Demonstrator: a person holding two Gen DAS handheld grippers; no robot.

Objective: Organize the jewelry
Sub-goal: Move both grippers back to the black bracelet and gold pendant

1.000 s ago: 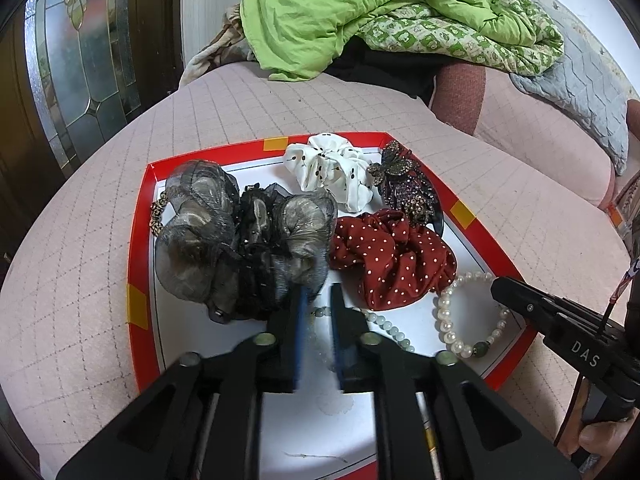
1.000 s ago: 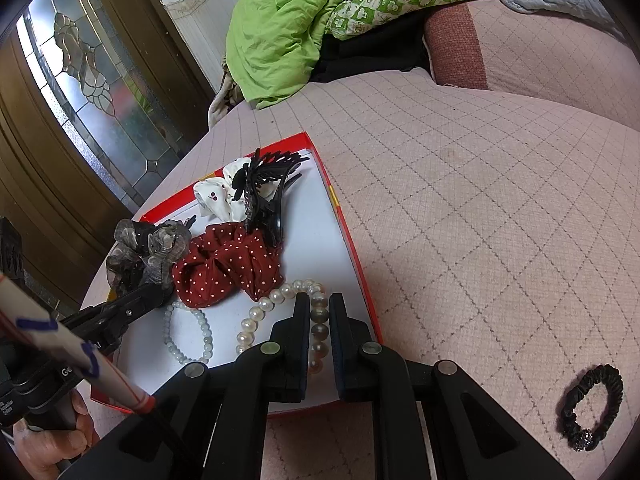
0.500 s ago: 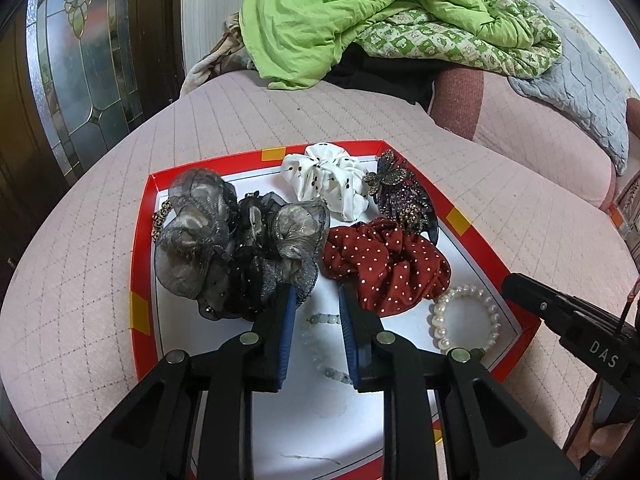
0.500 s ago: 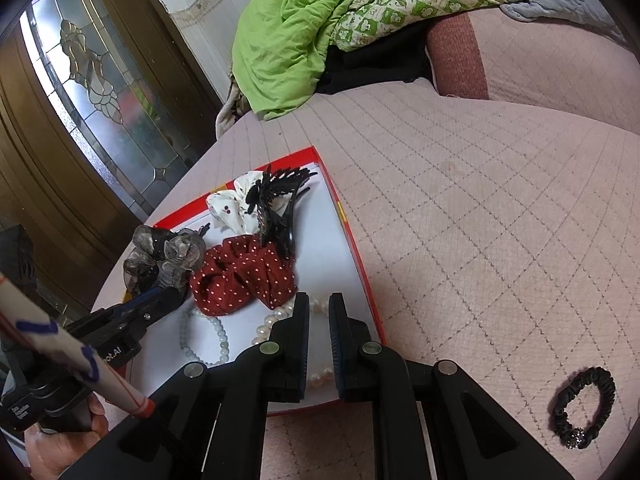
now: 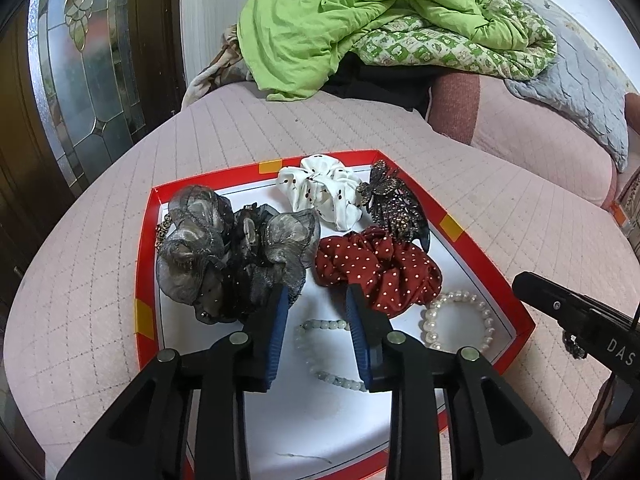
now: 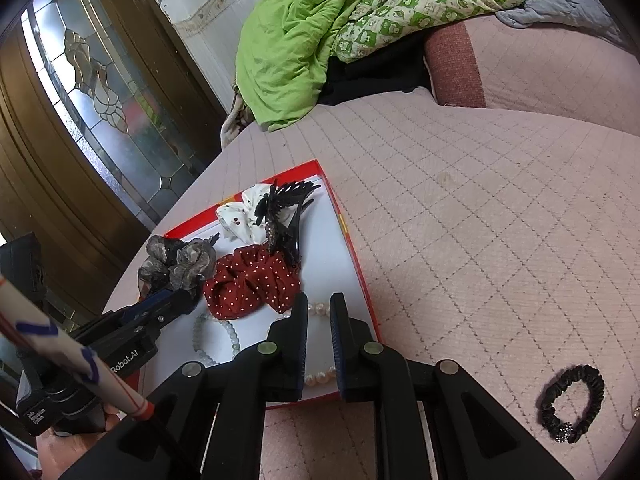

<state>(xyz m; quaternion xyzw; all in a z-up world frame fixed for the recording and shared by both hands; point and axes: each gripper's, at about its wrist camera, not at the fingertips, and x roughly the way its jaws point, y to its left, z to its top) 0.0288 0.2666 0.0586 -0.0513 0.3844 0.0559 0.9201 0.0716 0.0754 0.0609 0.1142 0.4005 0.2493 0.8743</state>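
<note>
Hovering over the red-rimmed tray [image 5: 460, 229] in the lower middle of the frame, left tongs [image 5: 316, 300] have just been opening; nothing is pinched, though the pale green bead bracelet [image 5: 316, 325] lies on the tray floor below the gap. My guess is that bracelet was just dropped off there. Right tongs [image 6: 319, 308] are closed with only a slit between the pads, empty, sitting over the pearl bracelet [image 6: 320, 378] at the tray's near corner.

The tray rests on the pink quilted bed [image 6: 500, 220] and already carries most of the pieces: grey organza scrunchie [image 5: 192, 252] at left, red polka-dot scrunchie [image 5: 380, 268] centre-right, white dotted scrunchie [image 5: 320, 192] at the back, and a beaded claw clip [image 5: 394, 206] beside it. Soft bulky items fill the back; bracelets share the bare front strip.

A black scrunchie [image 6: 572, 404] lies on the bed at lower right in the right view, well apart from the tray. It looks like the leftover item, with a clear path.

The crowded tray leaves little free floor. A green blanket [image 5: 352, 24] is piled at the top, out of the way.
</note>
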